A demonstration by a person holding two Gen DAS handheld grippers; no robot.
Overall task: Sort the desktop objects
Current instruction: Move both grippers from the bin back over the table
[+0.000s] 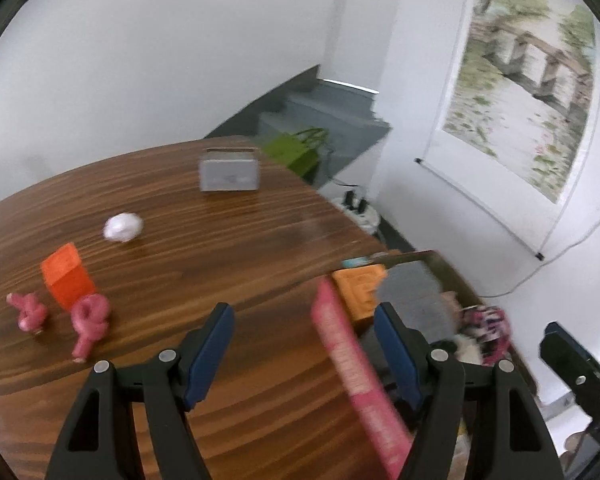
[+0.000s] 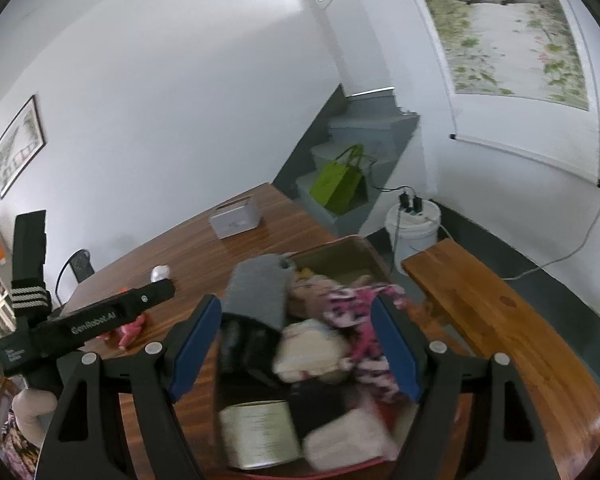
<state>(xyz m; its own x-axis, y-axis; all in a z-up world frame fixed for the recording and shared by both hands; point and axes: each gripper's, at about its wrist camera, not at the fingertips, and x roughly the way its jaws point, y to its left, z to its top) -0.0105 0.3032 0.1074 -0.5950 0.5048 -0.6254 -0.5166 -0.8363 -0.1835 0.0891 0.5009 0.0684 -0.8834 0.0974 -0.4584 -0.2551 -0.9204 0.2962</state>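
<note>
Right now, the box [image 2: 364, 258] sits at the edge of the brown wooden table [image 1: 220, 264]. It is full of stuff. Seen from the right wrist, a grey pouch [image 2: 256, 292] leans at the box's 11 o'clock side. A pink patterned cloth [image 2: 360, 312] lies at about 2 o'clock. A cream soft thing [image 2: 308, 350] is in the middle. A round tin [image 2: 260, 434] is at 7 o'clock and a pale pack [image 2: 348, 442] at 5 o'clock. Seen from the left wrist, an orange block [image 1: 360, 292] and a long pink flat thing [image 1: 352, 376] stand at the box's near side.

The right gripper [image 2: 296, 344] hangs over the box with its blue pads spread wide and nothing pinched. The left gripper [image 1: 304, 356] is spread too; the long pink thing stands between its pads, but they do not press on it.

More things lie on the table. In the left wrist view, an orange cube [image 1: 68, 278] is at 9 o'clock, with two pink knotted ropes [image 1: 88, 324] just beside it. A white paper ball [image 1: 123, 227] is at 10 o'clock. A grey tissue box [image 1: 229, 176] is far off at 12 o'clock.

Past the table are grey stairs [image 2: 360, 136] with a green bag [image 2: 338, 184], a white bucket [image 2: 412, 228], a wooden bench [image 2: 500, 320] and a big painting [image 1: 528, 80] on the white wall.
</note>
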